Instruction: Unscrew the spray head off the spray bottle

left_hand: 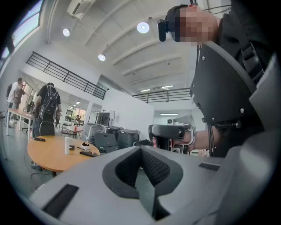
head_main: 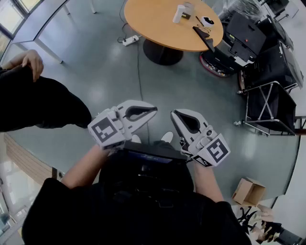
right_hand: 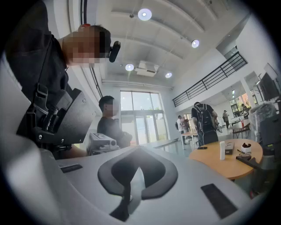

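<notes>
A white bottle (head_main: 179,13) stands upright on the round orange table (head_main: 158,33), far across the floor in the head view. It also shows small in the left gripper view (left_hand: 67,145) and in the right gripper view (right_hand: 222,150). Whether it carries a spray head is too small to tell. My left gripper (head_main: 154,110) and right gripper (head_main: 173,115) are held level in front of my chest, tips turned toward each other and a short way apart. Both are shut with nothing between the pads, as each gripper's own view shows for the left gripper (left_hand: 141,151) and the right gripper (right_hand: 139,151).
A person in black (head_main: 43,103) sits close at my left. Black cases and a metal frame cart (head_main: 267,103) crowd the right side. A cardboard box (head_main: 248,191) lies on the floor at lower right, and a power strip (head_main: 130,40) lies beside the table's foot. Several people stand in the distance.
</notes>
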`<act>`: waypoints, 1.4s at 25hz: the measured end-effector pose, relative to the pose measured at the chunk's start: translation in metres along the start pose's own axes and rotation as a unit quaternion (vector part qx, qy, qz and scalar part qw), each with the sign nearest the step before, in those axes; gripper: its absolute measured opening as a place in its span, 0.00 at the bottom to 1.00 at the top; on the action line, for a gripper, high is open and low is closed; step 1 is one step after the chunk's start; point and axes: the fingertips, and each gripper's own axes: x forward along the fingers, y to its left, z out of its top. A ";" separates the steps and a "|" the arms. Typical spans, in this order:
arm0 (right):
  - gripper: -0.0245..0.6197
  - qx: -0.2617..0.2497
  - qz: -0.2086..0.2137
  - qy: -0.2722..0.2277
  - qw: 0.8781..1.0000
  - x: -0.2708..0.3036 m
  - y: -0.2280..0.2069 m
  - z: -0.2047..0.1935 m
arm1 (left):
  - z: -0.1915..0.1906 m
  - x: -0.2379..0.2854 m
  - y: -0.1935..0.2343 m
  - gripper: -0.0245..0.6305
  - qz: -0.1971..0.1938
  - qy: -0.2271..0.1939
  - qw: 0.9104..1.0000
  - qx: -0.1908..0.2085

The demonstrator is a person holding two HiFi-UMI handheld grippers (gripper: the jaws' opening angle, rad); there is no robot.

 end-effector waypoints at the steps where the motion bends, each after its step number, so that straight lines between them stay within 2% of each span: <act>1: 0.04 0.001 0.001 -0.003 1.000 0.000 -0.002 0.000 | 0.000 0.000 0.001 0.07 0.001 -0.001 1.000 0.000; 7: 0.04 0.000 0.012 -0.005 1.000 0.000 -0.026 -0.009 | -0.005 0.016 0.017 0.07 0.008 -0.005 1.000 0.001; 10: 0.04 -0.007 0.026 0.001 1.000 0.005 -0.063 -0.008 | 0.000 0.045 0.042 0.07 0.015 -0.009 1.000 0.000; 14: 0.04 -0.013 0.043 0.002 0.999 0.003 -0.134 0.005 | 0.012 0.104 0.079 0.07 0.016 -0.002 1.000 0.009; 23: 0.04 -0.006 0.064 0.001 0.998 -0.020 -0.245 0.028 | 0.035 0.209 0.127 0.07 0.042 -0.002 0.999 0.005; 30: 0.04 0.000 0.106 0.027 0.994 -0.047 -0.301 0.020 | 0.035 0.274 0.145 0.07 0.070 0.001 0.998 0.007; 35: 0.04 0.005 0.125 0.020 0.992 -0.043 -0.331 0.017 | 0.030 0.298 0.162 0.07 0.084 0.005 0.996 -0.004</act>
